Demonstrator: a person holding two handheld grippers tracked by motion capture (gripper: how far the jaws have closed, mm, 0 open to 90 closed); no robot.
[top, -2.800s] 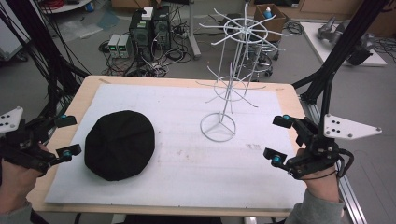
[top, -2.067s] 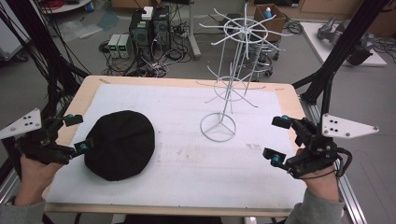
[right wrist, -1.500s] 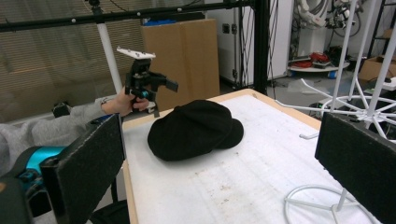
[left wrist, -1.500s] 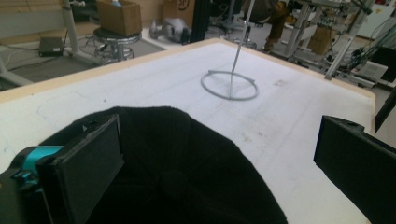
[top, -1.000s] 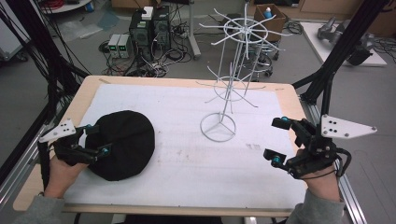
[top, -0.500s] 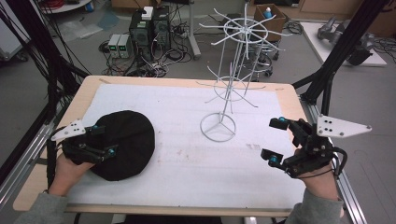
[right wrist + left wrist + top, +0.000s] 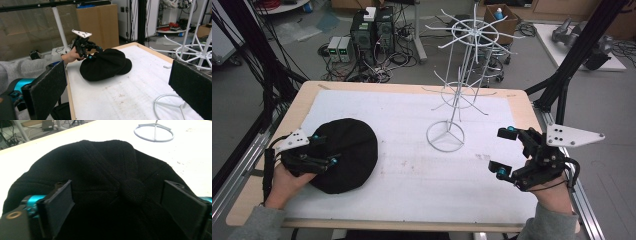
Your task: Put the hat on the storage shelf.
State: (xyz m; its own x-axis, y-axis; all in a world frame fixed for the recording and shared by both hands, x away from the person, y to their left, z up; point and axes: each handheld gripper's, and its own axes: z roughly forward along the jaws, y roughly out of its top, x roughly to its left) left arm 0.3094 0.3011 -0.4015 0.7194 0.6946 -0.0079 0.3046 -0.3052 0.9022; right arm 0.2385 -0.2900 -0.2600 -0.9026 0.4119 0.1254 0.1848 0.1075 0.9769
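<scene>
A white wire rack (image 7: 455,95) stands right of centre on the white-covered surface (image 7: 412,175); computer boxes (image 7: 371,35) sit on the floor beyond.

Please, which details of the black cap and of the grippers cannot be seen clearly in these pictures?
- Black cap: in the high view, the left gripper covers its near-left edge.
- Left gripper's pads: in the left gripper view, black on black; contact with the cap cannot be told.
- White wire rack: in the right gripper view, cut off by the frame edge.

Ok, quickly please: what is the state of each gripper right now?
Left gripper: jaws astride the black cap, just been closing, pads not pressing yet.
Right gripper: open, holding nothing, away from the cap.
</scene>
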